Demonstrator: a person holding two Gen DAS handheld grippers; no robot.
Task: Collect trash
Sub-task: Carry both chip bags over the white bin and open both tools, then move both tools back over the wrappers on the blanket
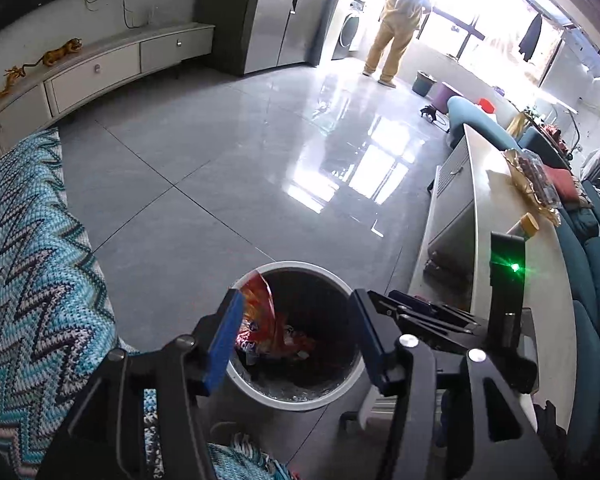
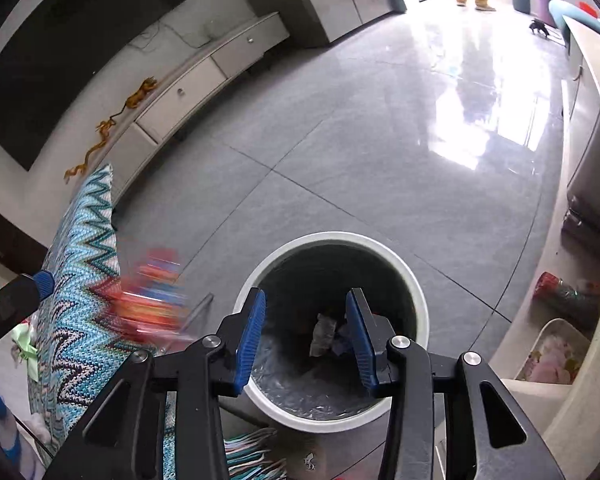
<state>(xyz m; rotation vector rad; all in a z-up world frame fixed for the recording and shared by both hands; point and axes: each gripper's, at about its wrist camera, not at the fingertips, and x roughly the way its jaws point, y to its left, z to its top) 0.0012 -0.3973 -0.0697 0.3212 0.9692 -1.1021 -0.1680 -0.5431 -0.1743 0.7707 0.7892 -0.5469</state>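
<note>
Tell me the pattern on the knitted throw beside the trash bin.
Zigzag chevrons in turquoise, teal, navy and white on the knitted throw, clearest in the left wrist view.

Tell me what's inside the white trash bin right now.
Inside the white trash bin are a red-orange snack wrapper, partly over the rim, and a crumpled grey scrap on a shiny liner. Anything beneath them is hidden; the gripper fingers also block part of the bottom.

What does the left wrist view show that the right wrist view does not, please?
Only the left wrist view shows the standing person in full, a snack tray on the counter, and the other gripper's green light. Only the right wrist view shows the red bag under the counter and a grey crumpled scrap in the bin. Both show the white bin, zigzag blanket and red wrapper.
</note>
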